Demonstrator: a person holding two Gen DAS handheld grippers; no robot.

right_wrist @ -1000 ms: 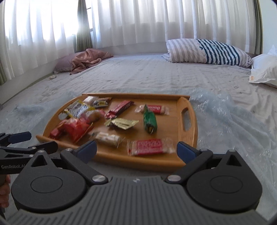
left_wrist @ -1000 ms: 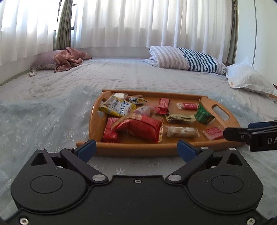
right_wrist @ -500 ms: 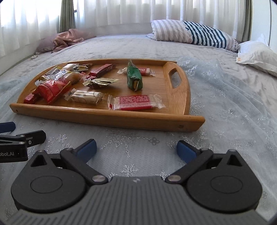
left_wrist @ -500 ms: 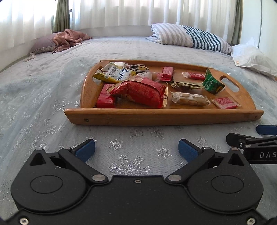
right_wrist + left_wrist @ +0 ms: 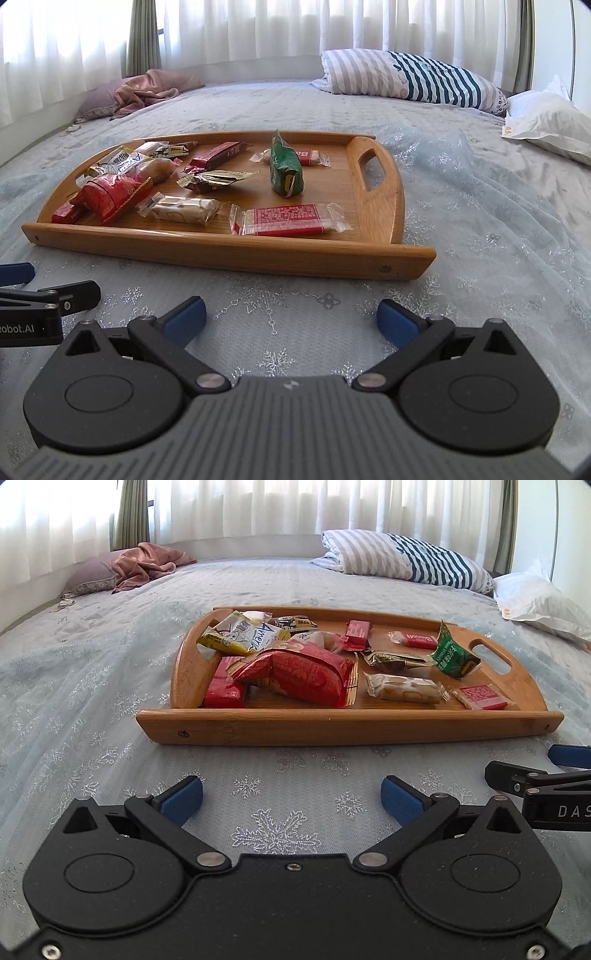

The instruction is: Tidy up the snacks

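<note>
A wooden tray (image 5: 332,731) (image 5: 236,254) lies on the bed with several wrapped snacks in it. A big red bag (image 5: 303,672) (image 5: 107,194) lies at its left, a yellow packet (image 5: 243,637) behind that, a green packet (image 5: 454,655) (image 5: 284,168) toward the right handle, and a flat red bar (image 5: 284,219) (image 5: 482,698) near the front rim. My left gripper (image 5: 291,799) is open and empty, short of the tray's front edge. Over the bedspread to its right, my right gripper (image 5: 291,319) is open and empty too.
The tray rests on a pale blue snowflake bedspread (image 5: 92,716). A striped pillow (image 5: 406,559) and a white pillow (image 5: 543,605) lie at the far right, a pink cloth on a pillow (image 5: 144,563) at the far left. White curtains hang behind the bed.
Both grippers have dropped and pulled back from the tray, which a second ago sat just past their fingertips. The tray has tilted slightly in the views since half a second ago.
</note>
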